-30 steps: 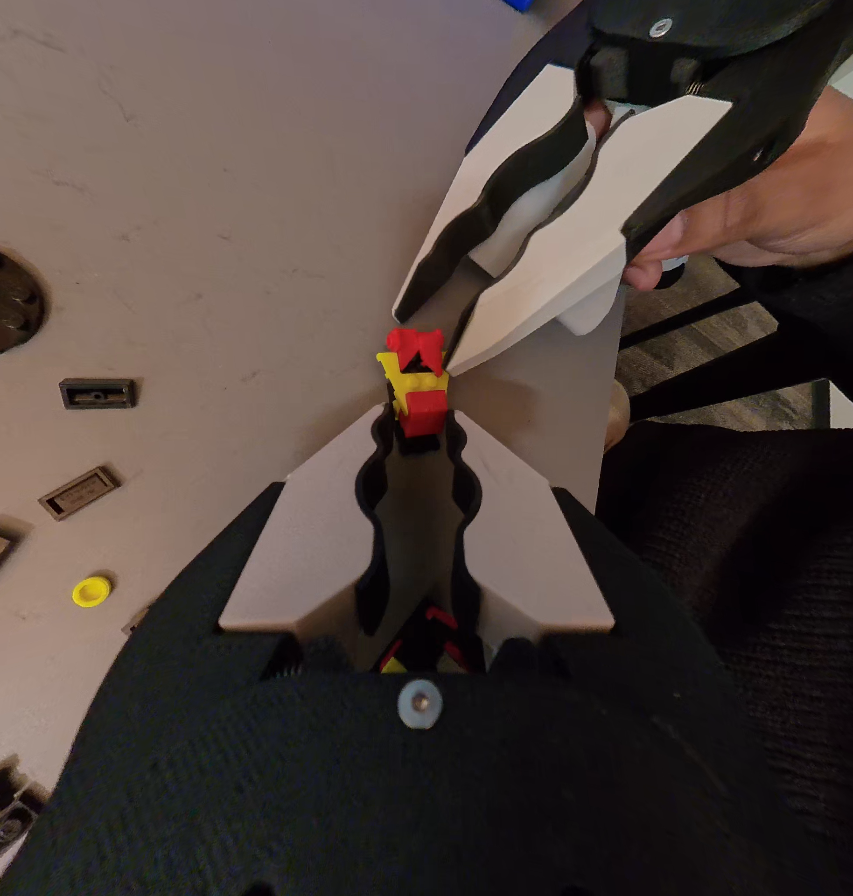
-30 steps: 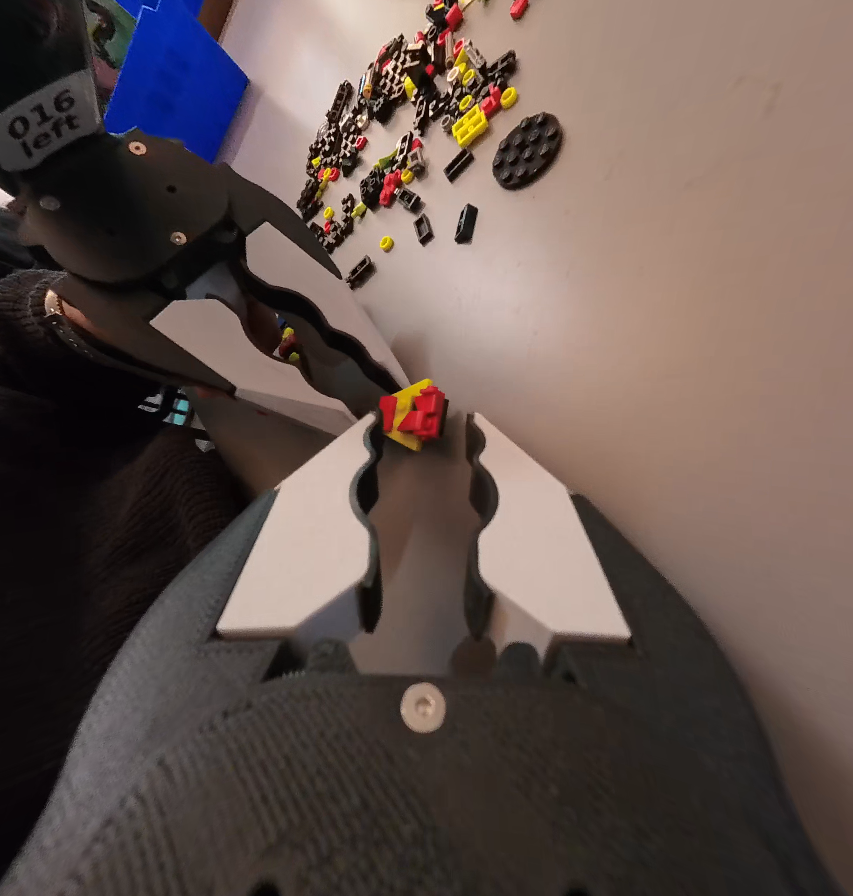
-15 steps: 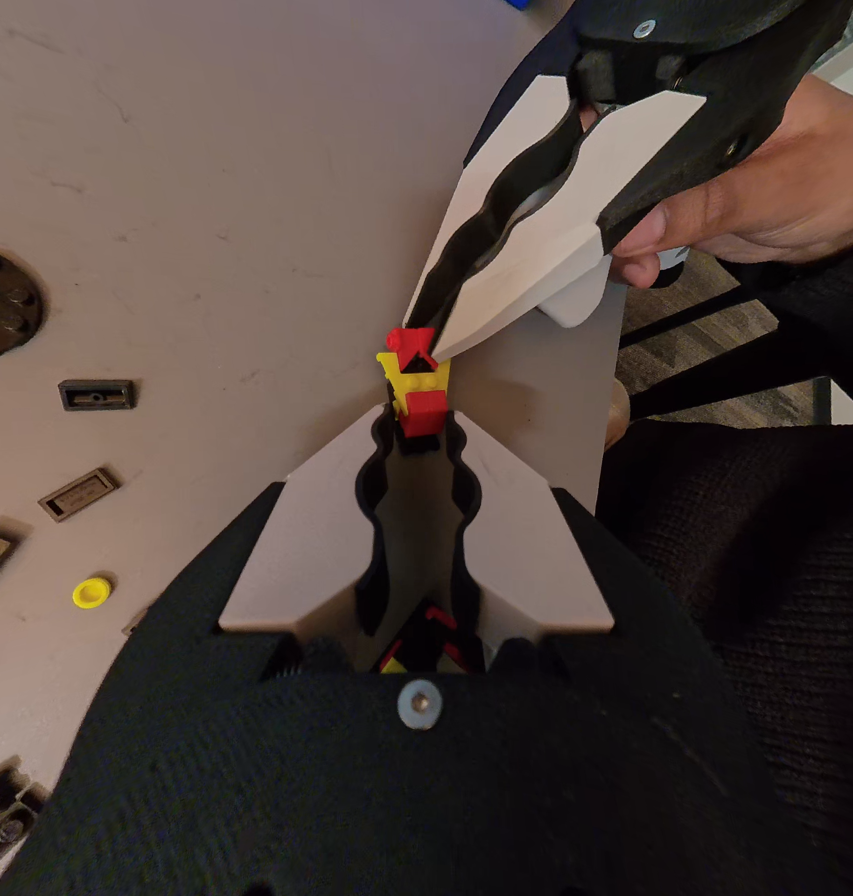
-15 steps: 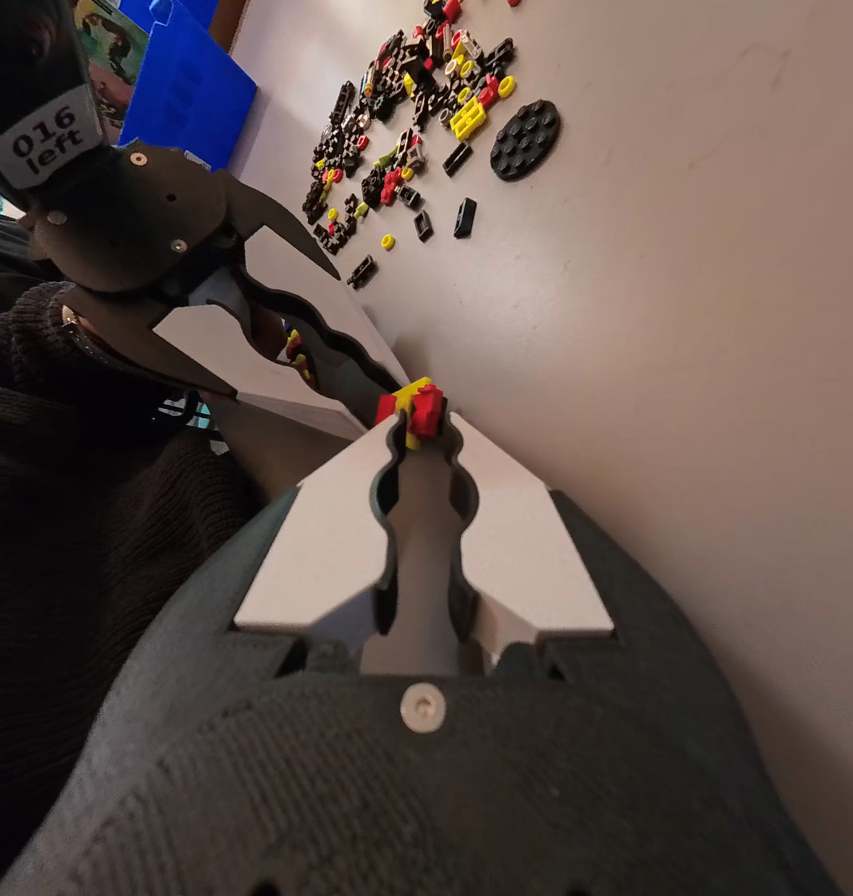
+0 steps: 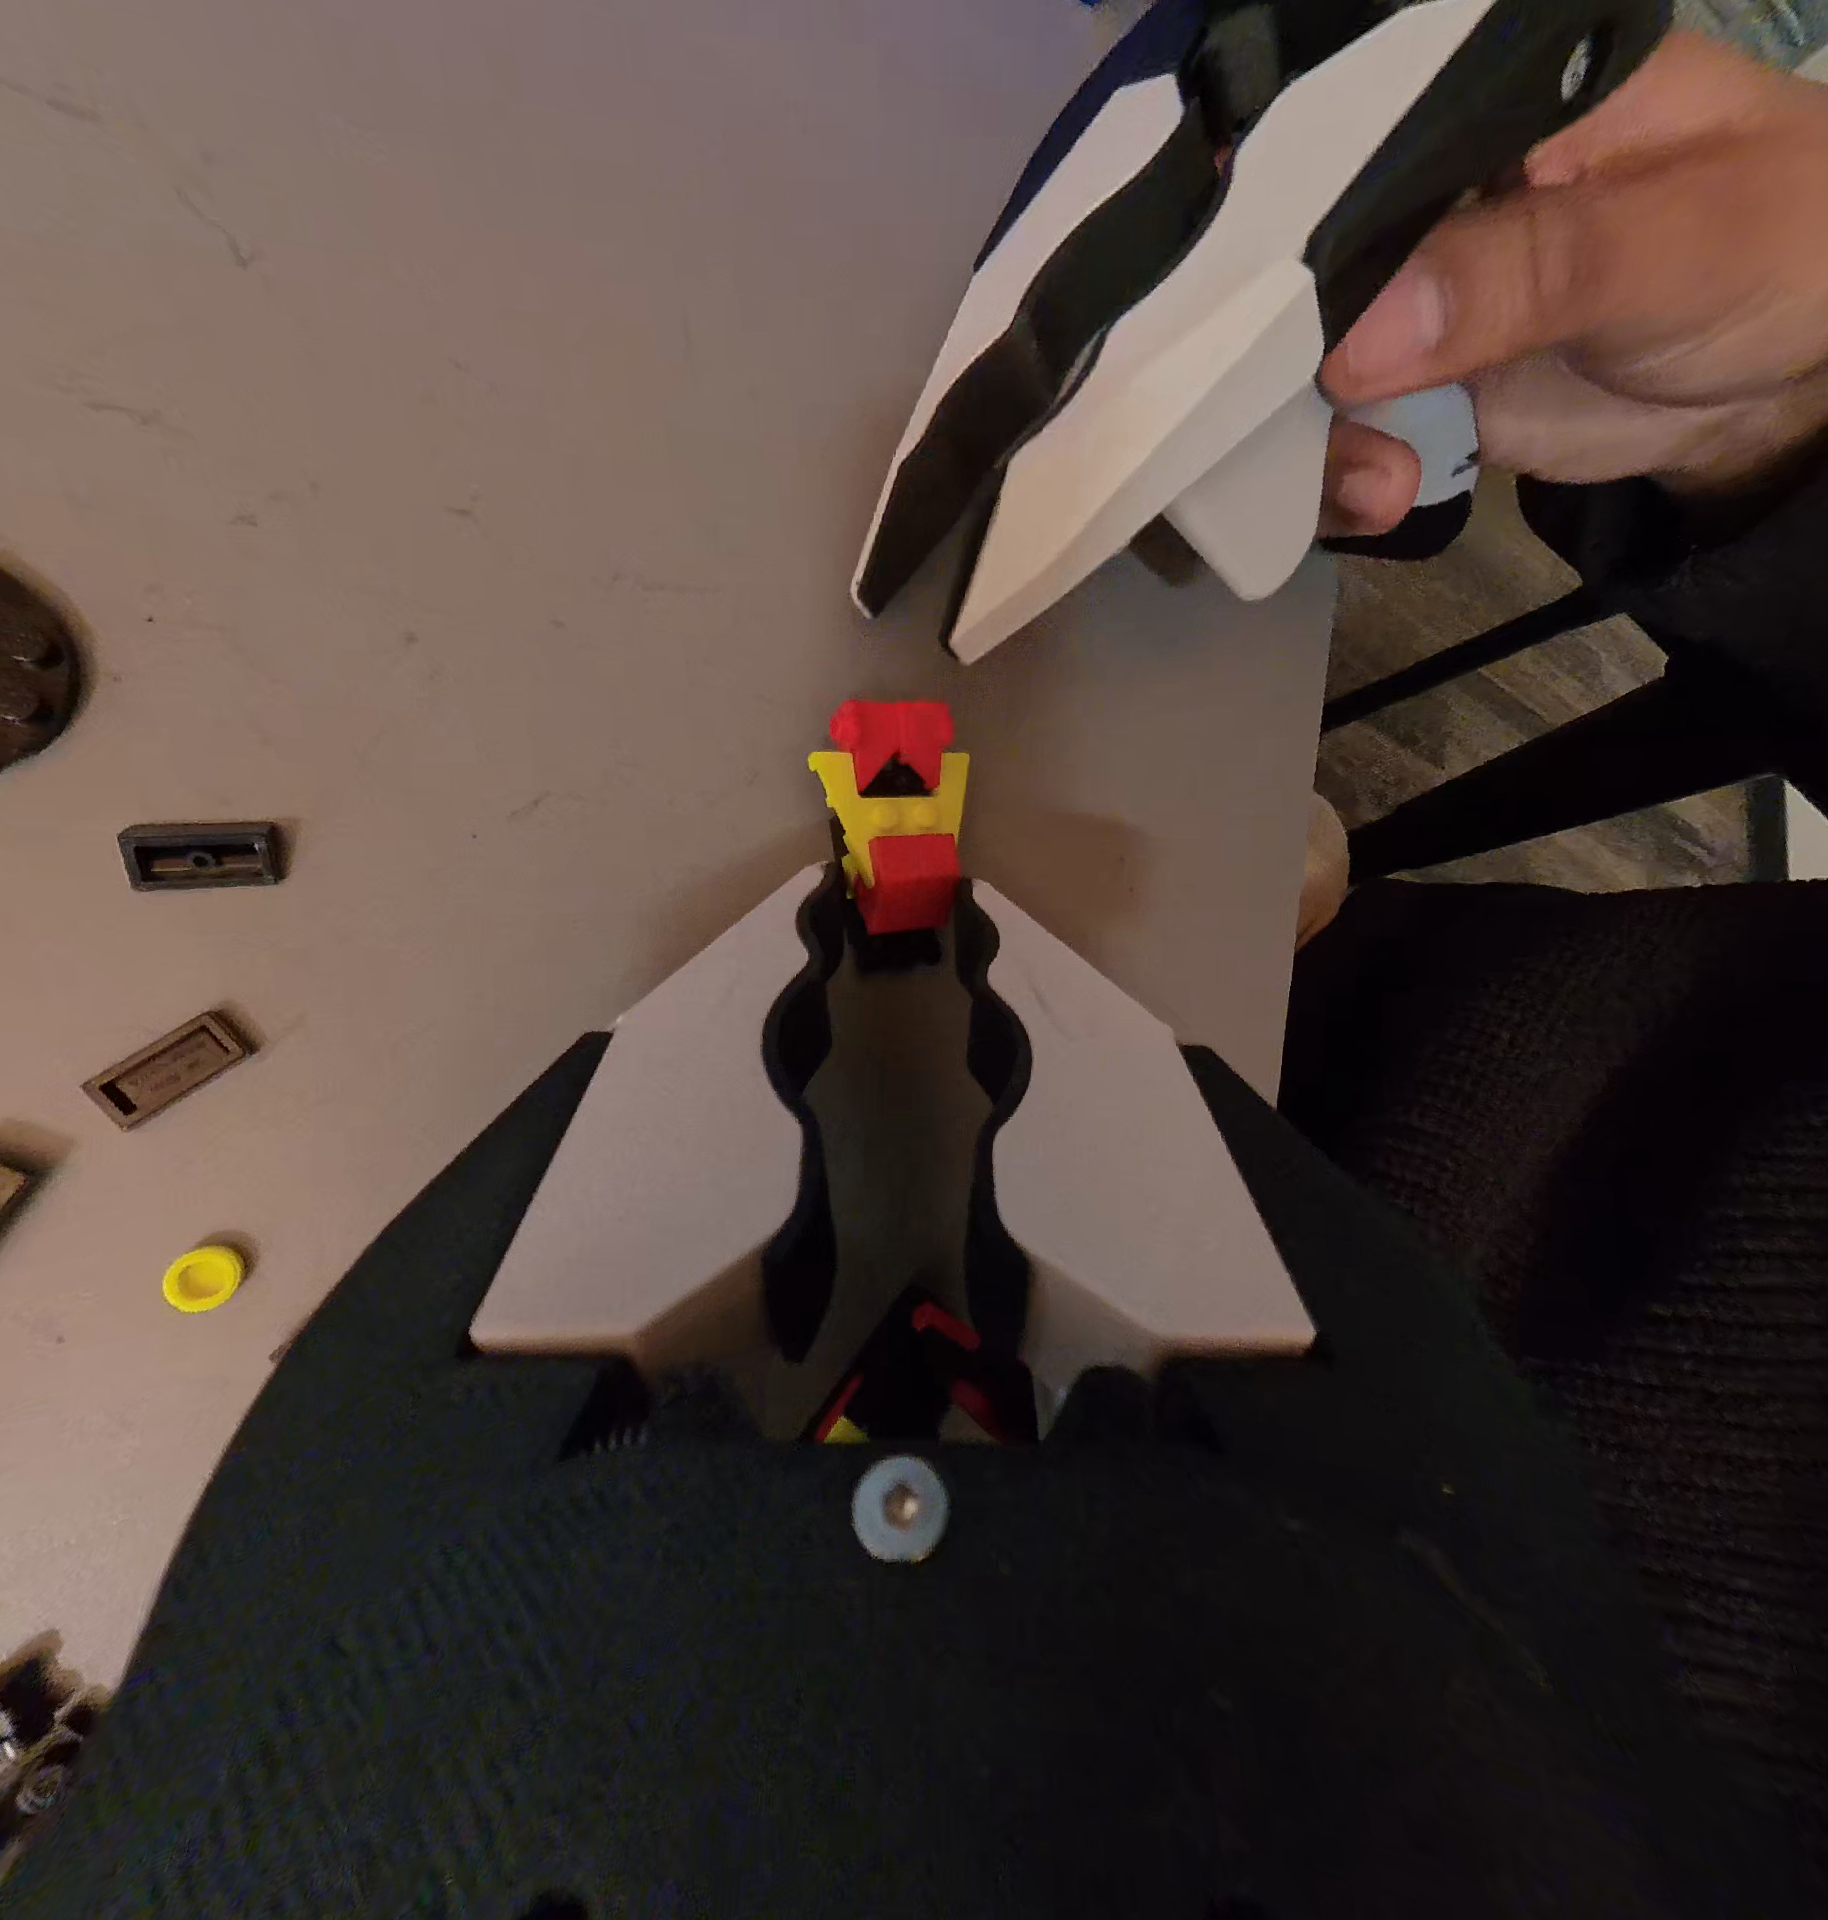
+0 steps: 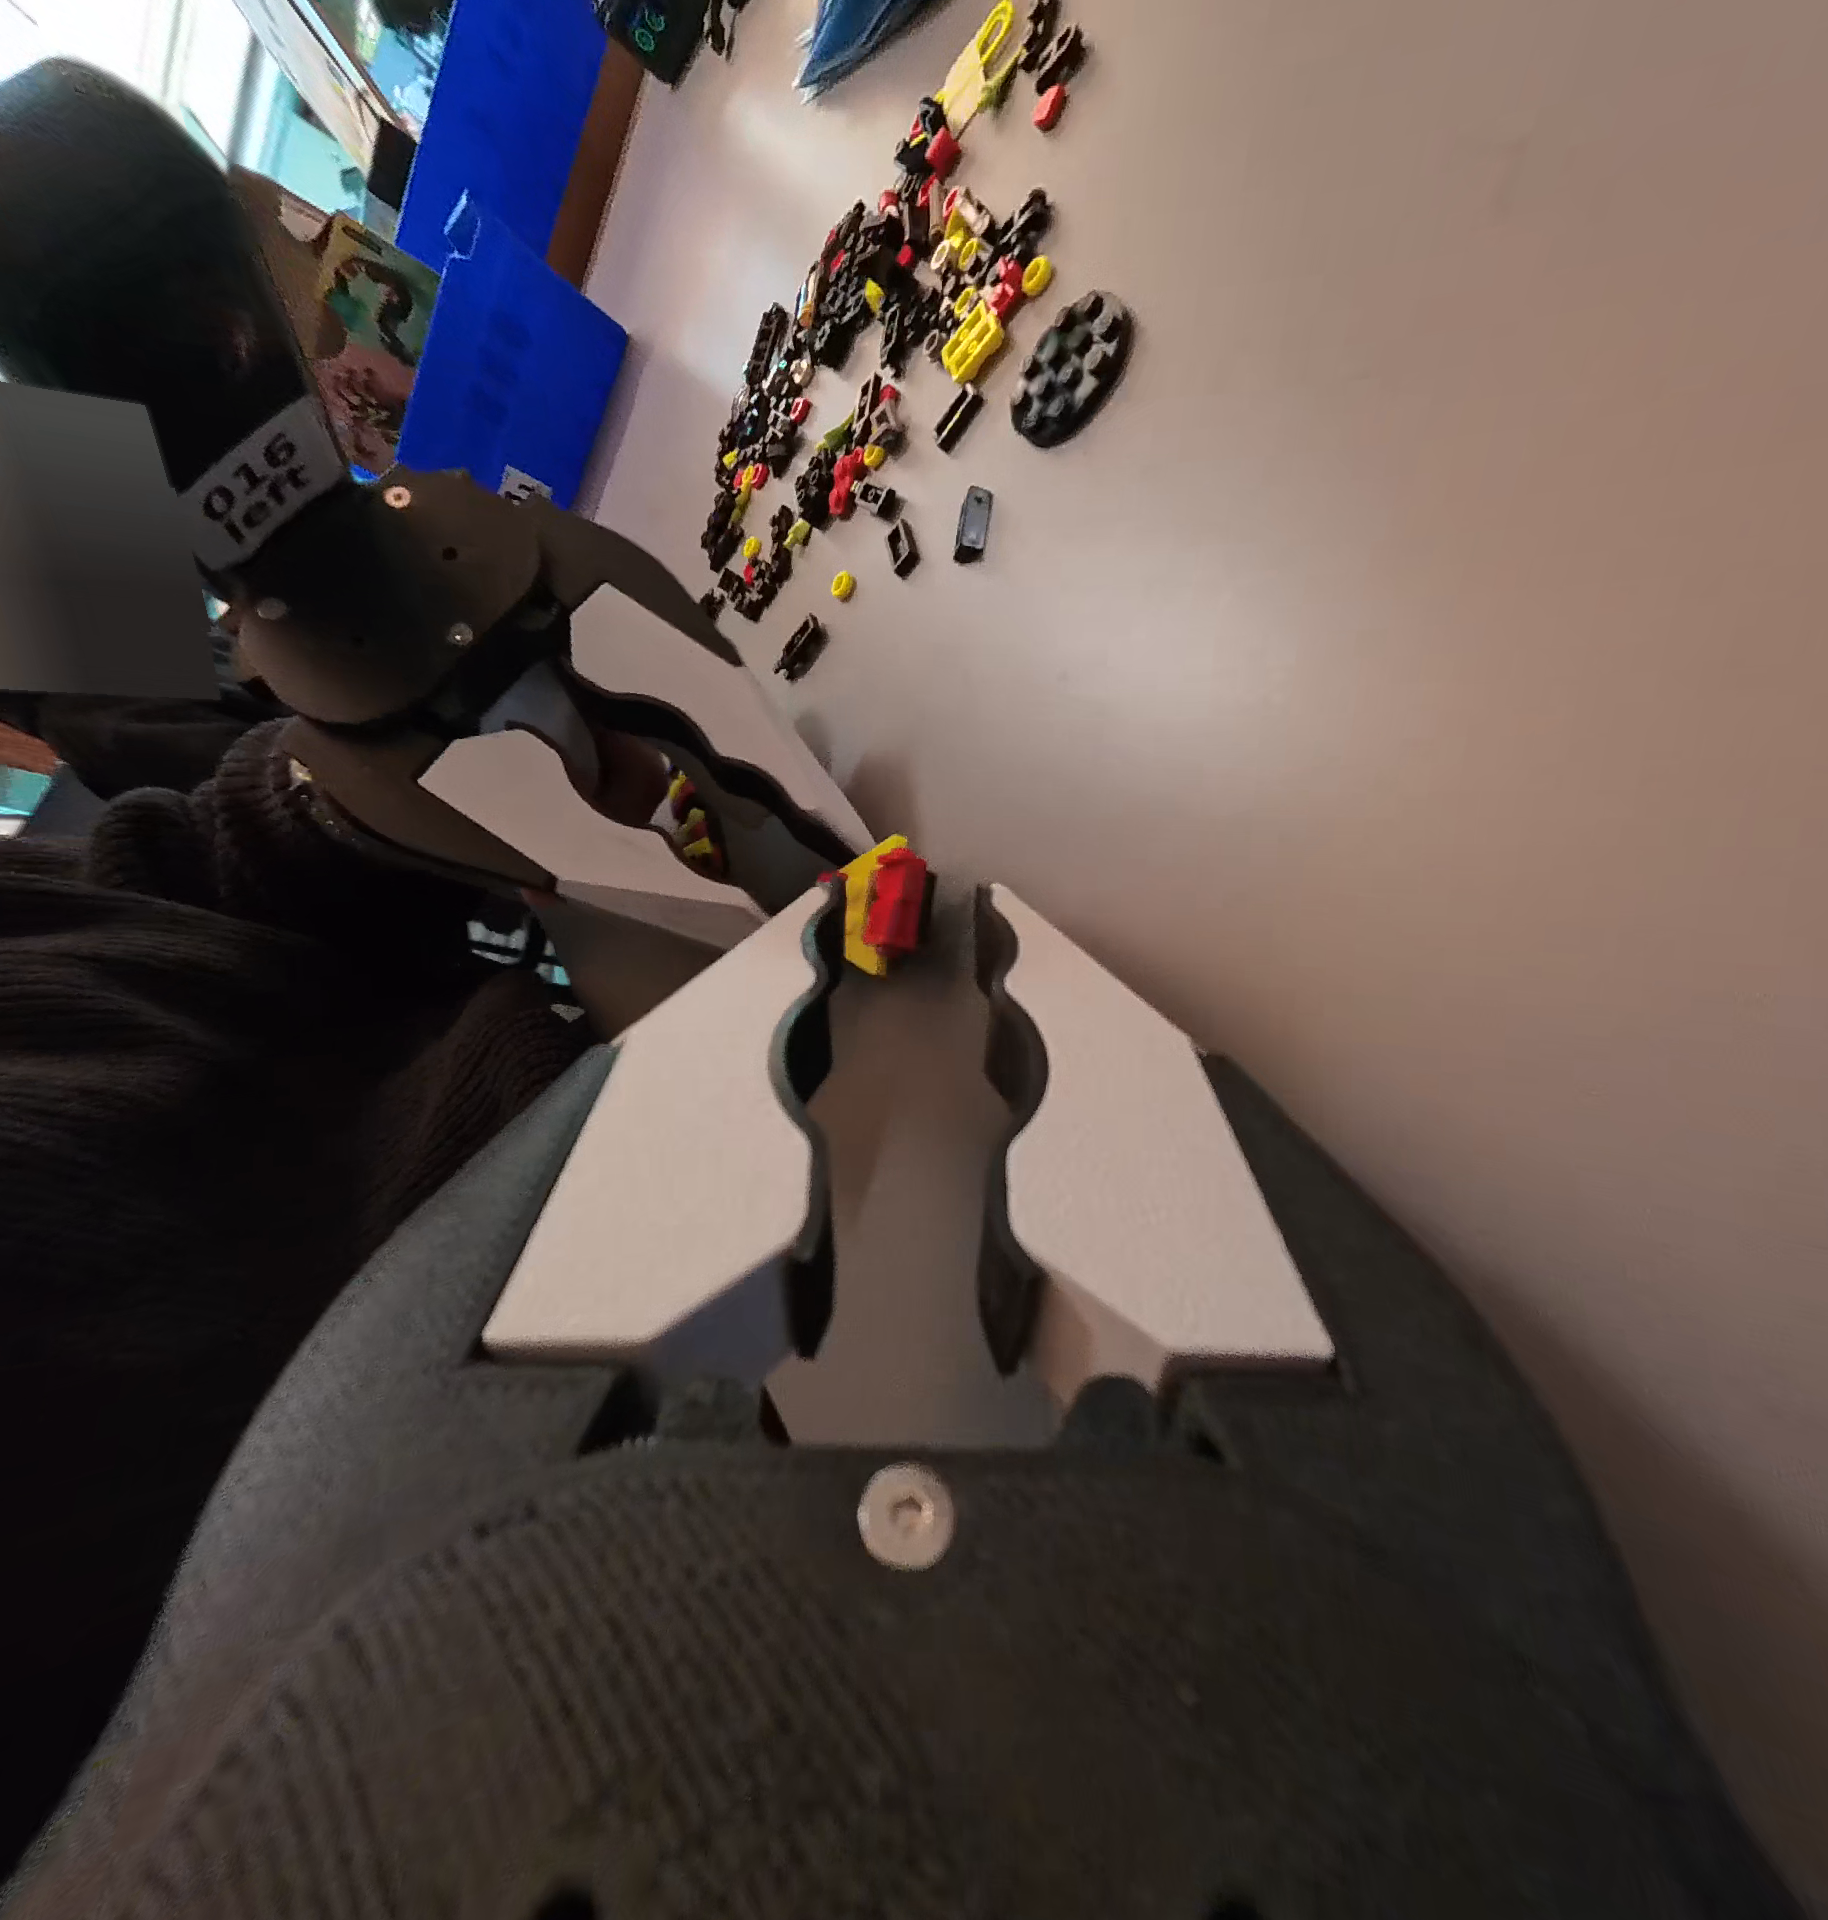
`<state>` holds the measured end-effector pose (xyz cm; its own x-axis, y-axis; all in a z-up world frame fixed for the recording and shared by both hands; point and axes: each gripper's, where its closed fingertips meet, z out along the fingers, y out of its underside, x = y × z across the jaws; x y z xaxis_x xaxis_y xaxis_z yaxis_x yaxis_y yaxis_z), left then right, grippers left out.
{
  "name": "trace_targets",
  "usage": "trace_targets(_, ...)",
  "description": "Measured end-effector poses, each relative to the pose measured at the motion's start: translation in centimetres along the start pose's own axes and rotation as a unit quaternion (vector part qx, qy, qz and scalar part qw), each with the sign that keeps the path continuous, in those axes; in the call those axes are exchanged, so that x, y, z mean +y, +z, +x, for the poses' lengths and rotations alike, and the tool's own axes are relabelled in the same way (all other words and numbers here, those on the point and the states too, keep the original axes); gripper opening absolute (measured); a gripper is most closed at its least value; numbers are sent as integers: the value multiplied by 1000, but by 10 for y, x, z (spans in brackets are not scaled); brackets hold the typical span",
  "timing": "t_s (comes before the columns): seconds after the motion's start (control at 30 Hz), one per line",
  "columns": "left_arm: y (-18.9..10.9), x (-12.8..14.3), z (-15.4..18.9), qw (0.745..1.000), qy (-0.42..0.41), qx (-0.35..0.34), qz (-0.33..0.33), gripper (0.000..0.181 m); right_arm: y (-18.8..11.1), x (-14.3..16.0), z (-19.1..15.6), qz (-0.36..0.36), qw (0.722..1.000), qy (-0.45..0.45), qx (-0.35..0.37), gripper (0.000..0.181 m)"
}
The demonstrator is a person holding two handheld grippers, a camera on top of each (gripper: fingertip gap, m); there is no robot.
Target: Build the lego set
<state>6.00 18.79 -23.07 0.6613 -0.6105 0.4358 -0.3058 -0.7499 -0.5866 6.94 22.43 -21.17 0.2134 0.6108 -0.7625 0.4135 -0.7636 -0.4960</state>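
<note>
The small red and yellow lego assembly [image 5: 894,821] is smooth, glossy plastic. The left gripper [image 5: 894,914] has a black body with a rough, ribbed printed texture, matt pale fingers [image 5: 681,1122] and a shiny metal screw [image 5: 897,1507]. The table [image 5: 453,343] looks smooth and matt, faintly scuffed. At the right, a black sleeve [image 5: 1575,1195] is coarse knitted cloth. Far off, the loose bricks [image 6: 889,343] look like shiny plastic beside a smooth blue box [image 6: 515,374].
</note>
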Motion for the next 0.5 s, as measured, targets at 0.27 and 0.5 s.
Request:
trace_targets(0.27, -2, 2, 1, 999, 33, 13, 1, 18, 5, 9, -9, -23, 997, 49, -56, 24)
trace_targets(0.5, -4, 2, 4, 998, 47, 26, 10, 17, 4, 12, -10, -32, 993, 77, -81, 23)
